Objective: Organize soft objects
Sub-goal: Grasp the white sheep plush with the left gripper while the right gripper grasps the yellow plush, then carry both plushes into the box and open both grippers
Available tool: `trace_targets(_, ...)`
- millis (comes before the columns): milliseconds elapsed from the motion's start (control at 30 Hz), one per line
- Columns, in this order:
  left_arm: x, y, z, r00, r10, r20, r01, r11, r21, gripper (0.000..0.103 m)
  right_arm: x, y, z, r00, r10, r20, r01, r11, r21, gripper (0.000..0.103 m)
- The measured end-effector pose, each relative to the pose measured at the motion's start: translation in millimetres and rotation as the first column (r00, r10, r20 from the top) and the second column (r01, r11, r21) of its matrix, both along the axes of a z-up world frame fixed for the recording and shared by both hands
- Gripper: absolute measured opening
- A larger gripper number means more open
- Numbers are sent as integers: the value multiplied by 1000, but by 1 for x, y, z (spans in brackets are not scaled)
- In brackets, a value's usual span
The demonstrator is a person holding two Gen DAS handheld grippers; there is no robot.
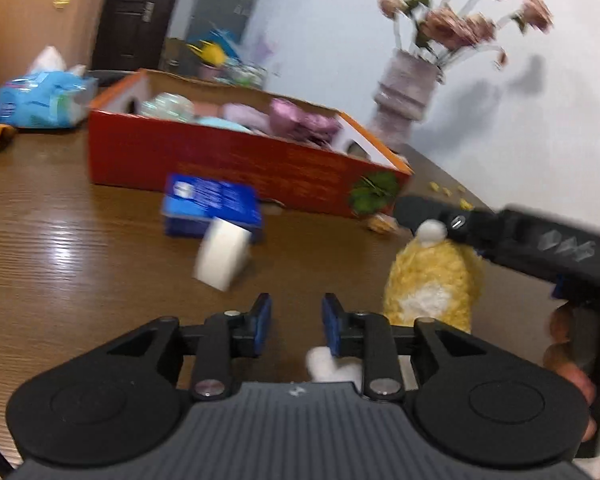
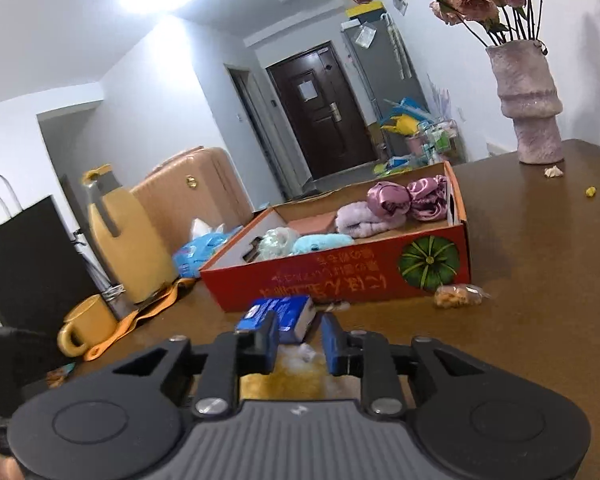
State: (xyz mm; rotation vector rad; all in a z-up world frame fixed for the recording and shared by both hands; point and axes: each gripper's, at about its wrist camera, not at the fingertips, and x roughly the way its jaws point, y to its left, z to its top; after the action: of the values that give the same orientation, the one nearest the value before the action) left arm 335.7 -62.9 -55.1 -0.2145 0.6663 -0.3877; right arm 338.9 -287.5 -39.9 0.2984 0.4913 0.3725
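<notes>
On the brown table (image 1: 60,240), the left wrist view showed the left gripper (image 1: 296,320) with its blue pads a narrow gap apart and nothing between them. A white roll (image 1: 222,258), blurred, sat just in front of the red box (image 1: 240,160), beside a blue packet (image 1: 212,208). To the right of the red box's near corner stood a yellow plush toy (image 1: 432,284), with the right gripper's black body (image 1: 540,248) just behind its white pompom.

From the right wrist view, the right gripper (image 2: 298,344) had its jaws narrowly apart; yellow and white fluff showed below them, but whether the pads pressed it I could not tell. The red box (image 2: 340,276) held purple, lilac and pale blue soft things (image 2: 380,212). The vase (image 2: 528,100) stood well behind that box.
</notes>
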Motion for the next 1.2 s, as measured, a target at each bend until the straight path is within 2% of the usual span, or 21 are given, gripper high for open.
trace_targets(33, -2, 8, 4, 1000, 7, 0, -7, 1000, -17, 33, 5, 4, -3, 1000, -16, 0, 16, 999, -29, 30)
trace_targets(100, -10, 23, 12, 1000, 19, 25, -18, 999, -37, 48, 17, 9, -11, 999, -47, -23, 45, 996, -75, 30)
trace_targets(133, -17, 29, 16, 999, 18, 43, -17, 999, -41, 51, 22, 9, -15, 997, -56, -49, 52, 995, -82, 30)
trace_targets(233, -34, 38, 19, 999, -1, 42, 4, 998, -69, 59, 15, -5, -15, 994, -39, -102, 37, 999, -27, 31)
trace_targets(300, -41, 35, 16, 999, -42, 34, 45, 995, -92, 72, 1, -17, -14, 994, -25, -106, 26, 1000, 7, 38)
trace_targets(333, -42, 33, 13, 998, -48, 37, 52, 995, -91, 72, -6, -24, -14, 991, -30, -133, 33, 999, 25, 45)
trace_targets(433, -35, 26, 10, 998, -42, 44, 46, 995, -92, 72, -26, -36, -17, 985, -19, -170, 37, 994, 104, 50)
trace_targets(533, -21, 21, 4, 999, -36, 18, 38, 991, -125, 68, -39, -36, -22, 983, -16, -182, 39, 992, 120, 58)
trace_targets(600, -14, 17, -2, 998, -58, -29, 54, 989, -140, 53, -41, -35, -28, 982, -15, -190, 44, 988, 148, 58)
trace_targets(633, -15, 16, -5, 998, -55, -37, 49, 987, -153, 53, -41, -34, -31, 981, -10, -193, 43, 984, 170, 58)
trace_targets(700, -19, 16, -5, 999, -43, -31, 38, 988, -153, 50, -42, -35, -34, 977, -34, -209, 76, 978, 196, 57)
trace_targets(833, -32, 14, -4, 998, -50, -38, 44, 988, -147, 46, -54, -34, -31, 982, -50, -183, 82, 982, 169, 53)
trace_targets(933, -41, 13, -4, 999, -33, -33, 29, 990, -137, 45, -61, -34, -34, 981, 1, -196, 43, 974, 222, 39)
trace_targets(1200, -56, 9, 13, 999, -26, -23, 22, 986, -168, 45, -86, -37, -14, 984, -7, -176, 47, 973, 225, 37)
